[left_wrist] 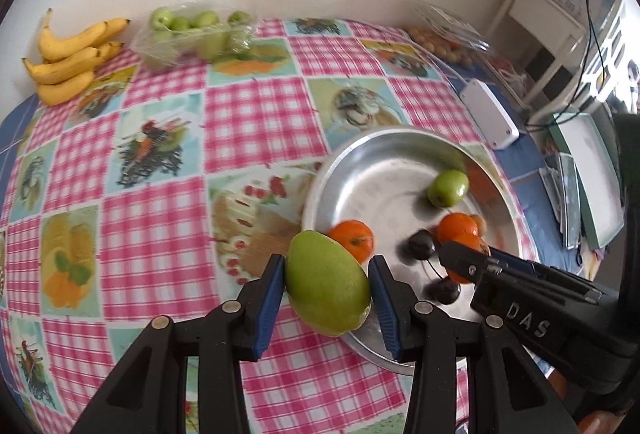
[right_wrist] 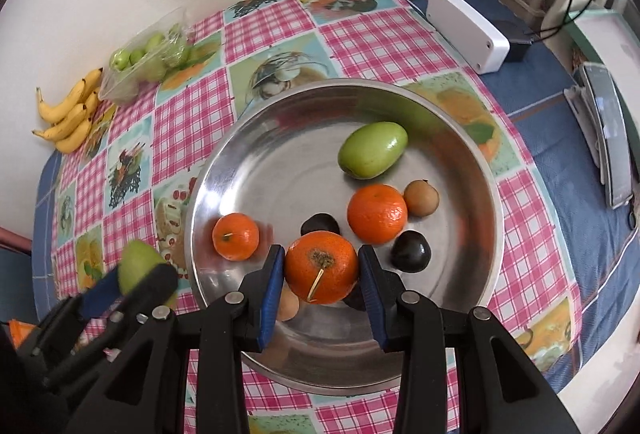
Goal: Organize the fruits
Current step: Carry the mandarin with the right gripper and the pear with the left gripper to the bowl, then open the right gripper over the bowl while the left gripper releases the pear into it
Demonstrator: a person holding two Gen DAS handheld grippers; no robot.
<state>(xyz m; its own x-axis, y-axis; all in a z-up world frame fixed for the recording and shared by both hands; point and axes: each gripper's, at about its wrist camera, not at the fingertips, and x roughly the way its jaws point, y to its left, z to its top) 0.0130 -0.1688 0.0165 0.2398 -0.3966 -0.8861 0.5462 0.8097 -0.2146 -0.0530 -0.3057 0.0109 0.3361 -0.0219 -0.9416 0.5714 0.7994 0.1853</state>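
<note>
The left tool (left_wrist: 326,288) grips a green fruit (left_wrist: 328,284) above the steel bowl's (right_wrist: 460,122) near-left rim, while the right tool (right_wrist: 320,270) clamps a tangerine (right_wrist: 322,266) inside. Sorting looks roughly midway: several fruits remain in the bowl, and bananas (left_wrist: 68,58) lie at the desk's far-left corner.

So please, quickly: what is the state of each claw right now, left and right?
Left claw: closed on the green fruit, held at the near rim of the metal bowl.
Right claw: closed on an orange, over the bowl.
</note>
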